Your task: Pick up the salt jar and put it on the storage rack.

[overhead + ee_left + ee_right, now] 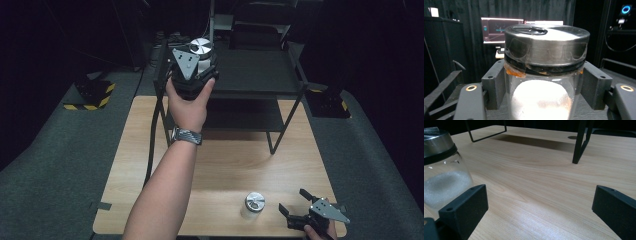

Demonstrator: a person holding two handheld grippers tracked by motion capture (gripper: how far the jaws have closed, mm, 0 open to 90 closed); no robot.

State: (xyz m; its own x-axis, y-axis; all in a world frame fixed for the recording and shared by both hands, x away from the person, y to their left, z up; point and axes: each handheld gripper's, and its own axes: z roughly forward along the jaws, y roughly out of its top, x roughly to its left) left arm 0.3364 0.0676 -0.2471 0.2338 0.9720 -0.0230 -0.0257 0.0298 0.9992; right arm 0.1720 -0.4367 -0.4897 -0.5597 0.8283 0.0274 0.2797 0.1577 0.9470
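Down at five o'clock on the bench (150, 150), the right gripper (295, 204) rests at the near edge with its jaws spread wide apart, nothing between them. Just beside it, toward nine o'clock, stands a second jar (254, 202), glass with a metal lid and white grains inside; the right gripper view shows this jar (441, 172) upright on the wood just outside one jaw, not touched.

Up at twelve o'clock the person's left arm stretches forward, a wristwatch (187, 135) on the wrist. That hand carries the left gripper (200, 62), which is clamped on the raised jar (202, 50). In the left gripper view both pads press the glass sides of the jar (546, 65) just under its silver lid (546, 41), the jar upright, white powder filling its lower part. The held jar hangs over the left end of the black wire shelf (260, 75) that stands at the far side of the bench.
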